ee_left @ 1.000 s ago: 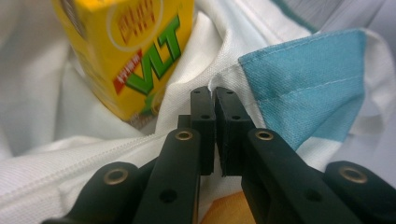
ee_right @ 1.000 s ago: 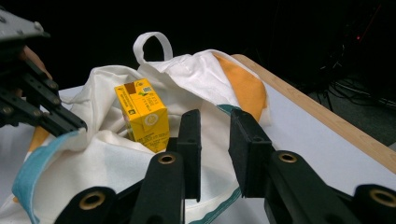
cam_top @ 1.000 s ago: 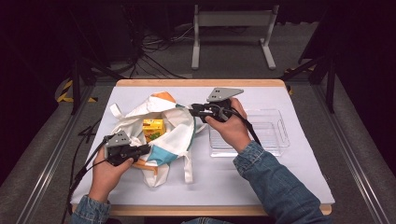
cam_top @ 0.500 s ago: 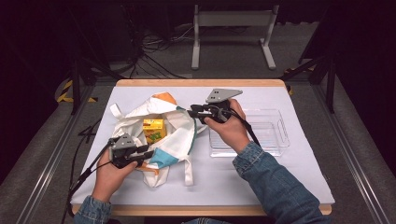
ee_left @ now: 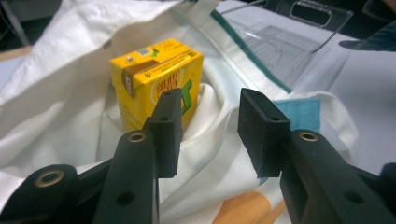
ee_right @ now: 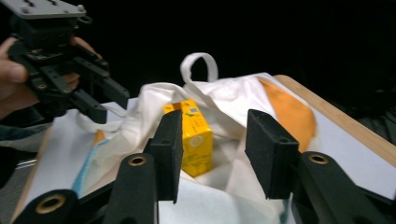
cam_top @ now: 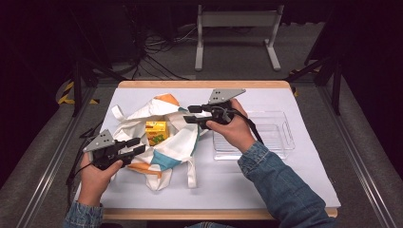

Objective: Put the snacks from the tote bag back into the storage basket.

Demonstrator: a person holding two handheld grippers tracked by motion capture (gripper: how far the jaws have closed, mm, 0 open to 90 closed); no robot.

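Cloth bag (cam_top: 164, 137), white with orange and blue patches, is lying open on the table (cam_top: 294, 180) beside a clear tray (cam_top: 280, 137). Inside is standing a yellow juice box (ee_left: 154, 79); its writing is too blurry to read. Left gripper (ee_left: 210, 126) and right gripper (ee_right: 217, 149) are both hovering spread wide, holding nothing.

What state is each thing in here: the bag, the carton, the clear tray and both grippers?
Cloth tote bag: lying on the table, mouth spread open.
Yellow drink carton: upright inside the bag, not gripped.
Clear plastic tray: empty, flat on the table, right of the bag.
Left gripper: open, at the bag's near left edge, holding nothing.
Right gripper: open, over the bag's far right edge, holding nothing.
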